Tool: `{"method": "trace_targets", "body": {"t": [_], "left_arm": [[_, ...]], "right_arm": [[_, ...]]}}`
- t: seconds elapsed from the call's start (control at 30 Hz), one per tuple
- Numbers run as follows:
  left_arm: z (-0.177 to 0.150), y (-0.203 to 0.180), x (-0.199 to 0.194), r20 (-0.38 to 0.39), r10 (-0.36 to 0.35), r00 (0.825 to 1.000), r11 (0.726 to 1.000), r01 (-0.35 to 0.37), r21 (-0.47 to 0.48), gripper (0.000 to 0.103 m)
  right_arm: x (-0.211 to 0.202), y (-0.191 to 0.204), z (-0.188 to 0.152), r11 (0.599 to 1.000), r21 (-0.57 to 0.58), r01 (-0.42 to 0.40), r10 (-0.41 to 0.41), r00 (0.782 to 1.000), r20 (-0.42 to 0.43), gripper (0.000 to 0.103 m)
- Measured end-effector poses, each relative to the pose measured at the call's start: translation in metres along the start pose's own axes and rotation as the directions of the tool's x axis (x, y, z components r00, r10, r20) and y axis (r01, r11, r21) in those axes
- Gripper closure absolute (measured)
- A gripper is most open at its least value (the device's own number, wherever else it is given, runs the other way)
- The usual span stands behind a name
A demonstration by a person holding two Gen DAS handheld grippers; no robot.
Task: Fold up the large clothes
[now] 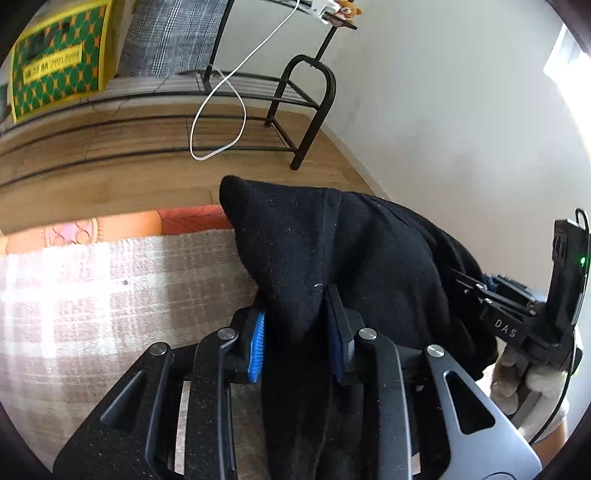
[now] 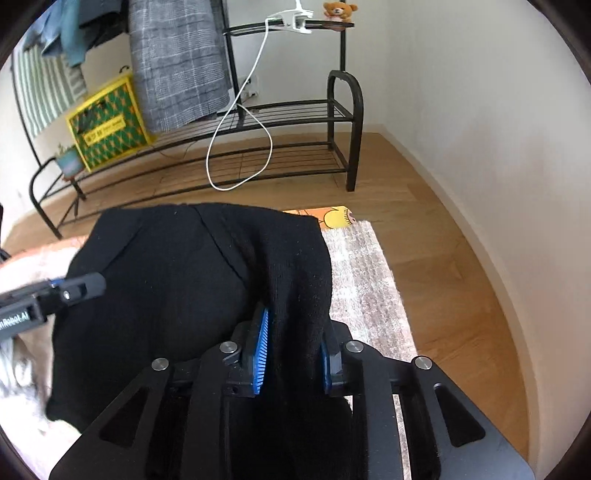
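**Left wrist view: black garment bunched in both claws over a checked rug**

In the left wrist view, the left gripper has its jaws a little way apart with a thick fold of the black garment filling the gap; the cloth lies against both blue pads, though whether they press hard on it I cannot tell. The garment humps up ahead of the jaws and stretches right to the right gripper, carried by a gloved hand.

In the right wrist view, the right gripper stands the same way, jaws partly open, a bunch of the same knit between its pads. The left gripper's tip pokes in from the left edge, against the cloth.

Beneath lies a pale checked rug, with an orange patterned mat at its far edge. Beyond that is wood plank floor, running to a white wall.

Against the far wall stands a black metal rack with slatted shelves. A white cable loops down from a clip on its top shelf, beside a small teddy bear. A grey checked cloth hangs over the rack, and a yellow and green patterned box sits on the shelf to its left. The raised garment hides much of the rug from both cameras.
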State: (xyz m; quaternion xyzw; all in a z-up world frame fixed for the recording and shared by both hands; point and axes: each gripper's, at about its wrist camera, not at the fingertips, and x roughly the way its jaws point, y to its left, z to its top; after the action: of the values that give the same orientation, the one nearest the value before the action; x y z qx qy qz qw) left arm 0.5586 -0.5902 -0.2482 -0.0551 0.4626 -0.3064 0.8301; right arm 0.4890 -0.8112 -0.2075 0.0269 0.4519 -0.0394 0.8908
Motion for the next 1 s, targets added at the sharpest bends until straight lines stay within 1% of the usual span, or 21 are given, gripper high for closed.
{"method": "trace_targets", "body": {"t": [0.03,0.07,0.13,0.23,0.33,0.43,0.47,0.53,0.6,0.63,0.67,0.73,0.77,0.8,0.83,0.87,0.9,0.93,1.0], "left_arm": [[0.000,-0.002,-0.004,0.002,0.009,1.000,1.000,-0.009,0.009,0.075],[-0.001,-0.003,-0.007,0.004,0.012,1.000,1.000,-0.012,0.010,0.075],[-0.002,-0.005,-0.019,0.007,0.009,1.000,1.000,-0.009,0.012,0.075],[-0.003,-0.015,-0.045,0.018,0.008,1.000,0.999,-0.009,0.038,0.075],[-0.008,-0.030,-0.084,0.044,-0.004,0.999,0.997,0.001,0.075,0.075],[-0.014,-0.045,-0.128,0.071,-0.021,0.997,0.995,0.014,0.098,0.075],[-0.018,-0.051,-0.147,0.084,-0.023,0.996,0.994,0.014,0.108,0.075],[-0.021,-0.059,-0.172,0.101,-0.026,0.995,0.993,0.014,0.120,0.075],[-0.030,-0.072,-0.205,0.119,-0.020,0.993,0.990,0.003,0.144,0.075],[-0.031,-0.075,-0.215,0.126,-0.016,0.992,0.988,-0.004,0.152,0.075],[-0.035,-0.083,-0.235,0.142,-0.013,0.990,0.987,-0.010,0.161,0.075],[-0.040,-0.092,-0.263,0.161,-0.018,0.987,0.985,-0.010,0.172,0.075],[-0.045,-0.099,-0.286,0.180,-0.017,0.984,0.983,-0.016,0.184,0.075],[-0.048,-0.103,-0.298,0.191,-0.017,0.981,0.982,-0.020,0.190,0.075],[-0.054,-0.111,-0.322,0.212,-0.013,0.977,0.978,-0.031,0.206,0.075],[-0.057,-0.115,-0.335,0.222,-0.011,0.975,0.976,-0.038,0.215,0.075],[-0.062,-0.123,-0.357,0.242,-0.012,0.970,0.972,-0.046,0.230,0.075],[-0.065,-0.126,-0.369,0.254,-0.011,0.967,0.970,-0.051,0.236,0.075],[-0.076,-0.139,-0.409,0.294,-0.008,0.956,0.965,-0.070,0.254,0.075]], "right_arm": [[-0.003,-0.001,0.001,1.000,0.002,0.011,-0.011,1.000,0.003,0.073],[-0.008,-0.002,0.002,1.000,0.011,0.019,-0.019,1.000,0.011,0.071],[-0.021,-0.005,0.004,0.999,0.035,0.007,-0.009,0.999,0.037,0.065],[-0.051,-0.003,0.005,0.998,0.058,-0.005,0.001,0.998,0.068,0.062],[-0.082,0.002,0.002,0.998,0.064,-0.011,0.005,0.995,0.096,0.062],[-0.119,0.011,0.000,0.997,0.069,-0.028,0.019,0.992,0.122,0.062],[-0.133,0.016,-0.001,0.998,0.063,-0.026,0.017,0.991,0.134,0.062],[-0.159,0.025,-0.003,0.998,0.053,-0.024,0.016,0.988,0.156,0.062],[-0.187,0.035,-0.006,0.998,0.047,-0.029,0.021,0.985,0.170,0.062],[-0.205,0.042,-0.008,0.999,0.037,-0.029,0.022,0.984,0.178,0.062],[-0.216,0.047,-0.008,0.999,0.030,-0.026,0.020,0.983,0.184,0.062],[-0.244,0.058,-0.010,0.999,0.012,-0.032,0.029,0.979,0.200,0.062],[-0.262,0.064,-0.011,1.000,0.006,-0.028,0.026,0.976,0.214,0.062],[-0.278,0.069,-0.013,1.000,0.004,-0.028,0.026,0.974,0.226,0.062],[-0.294,0.073,-0.014,0.999,0.002,-0.034,0.033,0.971,0.238,0.062],[-0.311,0.078,-0.016,0.999,0.001,-0.041,0.039,0.967,0.251,0.062],[-0.326,0.083,-0.017,0.999,-0.003,-0.044,0.043,0.964,0.263,0.062],[-0.342,0.089,-0.020,0.999,-0.010,-0.044,0.045,0.961,0.273,0.062],[-0.374,0.101,-0.027,0.999,-0.026,-0.028,0.034,0.955,0.295,0.062]]}}
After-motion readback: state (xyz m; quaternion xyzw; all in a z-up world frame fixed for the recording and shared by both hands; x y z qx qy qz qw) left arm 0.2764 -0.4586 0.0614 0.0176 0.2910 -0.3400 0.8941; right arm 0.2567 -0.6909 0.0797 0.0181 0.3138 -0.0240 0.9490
